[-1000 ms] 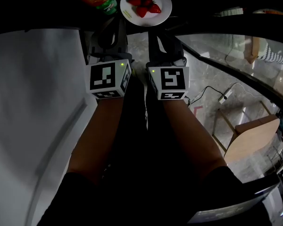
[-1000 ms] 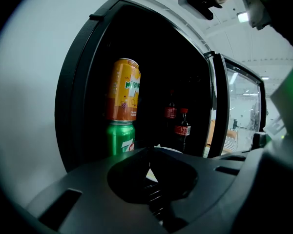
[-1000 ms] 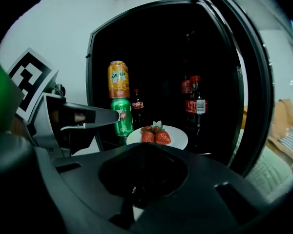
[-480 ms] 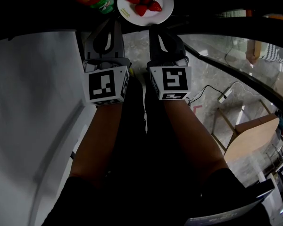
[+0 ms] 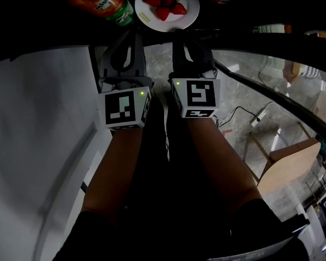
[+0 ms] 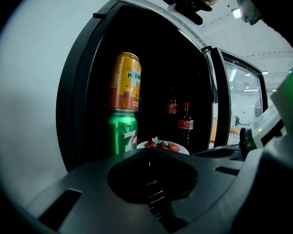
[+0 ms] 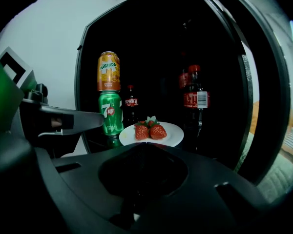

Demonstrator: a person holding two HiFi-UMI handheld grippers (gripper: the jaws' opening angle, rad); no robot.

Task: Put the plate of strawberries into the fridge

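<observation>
The left gripper [image 6: 149,149] and right gripper [image 7: 145,144] were each pressed closed on nothing, likely free for the door [image 6: 237,101]; just beyond their tips the plate [image 7: 173,133] of strawberries [image 7: 150,130] sat flat on the fridge [image 7: 81,77] shelf beside stacked cans [image 7: 110,112] — delivered, I judge; round, it had no long axis — berry leaves rearward.

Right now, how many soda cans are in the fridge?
2. The green can stands left of the plate; the orange can is stacked on it. Others may hide in the dark.
</observation>
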